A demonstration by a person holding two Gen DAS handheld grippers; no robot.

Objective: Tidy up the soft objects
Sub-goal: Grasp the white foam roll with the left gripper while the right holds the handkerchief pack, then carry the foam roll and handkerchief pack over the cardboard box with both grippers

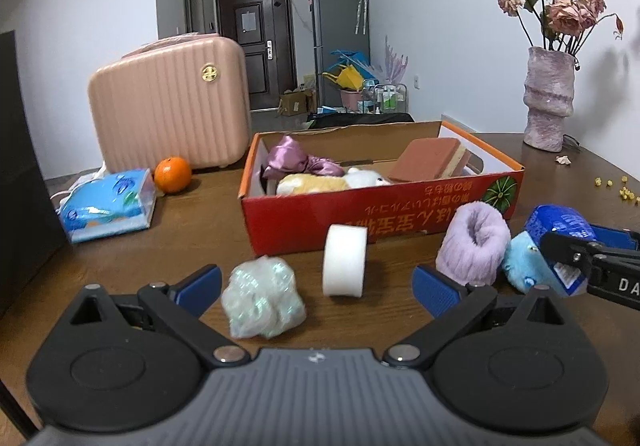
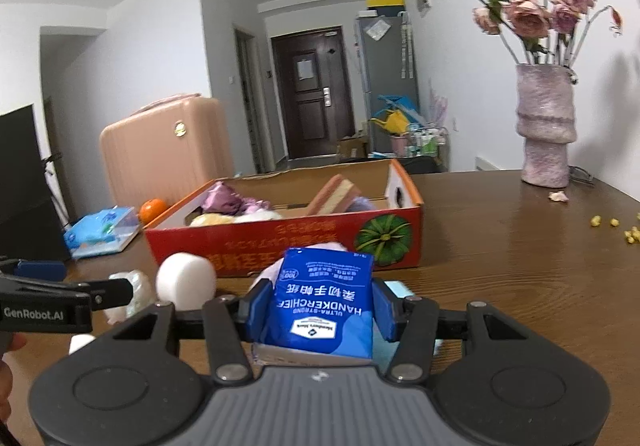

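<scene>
A red cardboard box (image 1: pixel 360 211) on the wooden table holds a purple satin bow (image 1: pixel 296 161), a yellow and white plush (image 1: pixel 320 181) and a brown sponge (image 1: pixel 434 159). My left gripper (image 1: pixel 316 288) is open and empty, with a pale shiny mesh ball (image 1: pixel 262 298) between its fingers and a white foam roll (image 1: pixel 345 260) just beyond. A lilac fuzzy slipper (image 1: pixel 474 242) and a light blue plush (image 1: pixel 524 262) lie to the right. My right gripper (image 2: pixel 322 312) is shut on a blue handkerchief pack (image 2: pixel 324 302) in front of the box (image 2: pixel 280 242).
A pink suitcase (image 1: pixel 168 105), an orange (image 1: pixel 173 174) and a blue tissue pack (image 1: pixel 108 205) stand at the back left. A vase of dried roses (image 1: pixel 548 97) stands at the back right, with yellow crumbs (image 1: pixel 624 193) nearby. A dark screen (image 1: pixel 20 165) is at the far left.
</scene>
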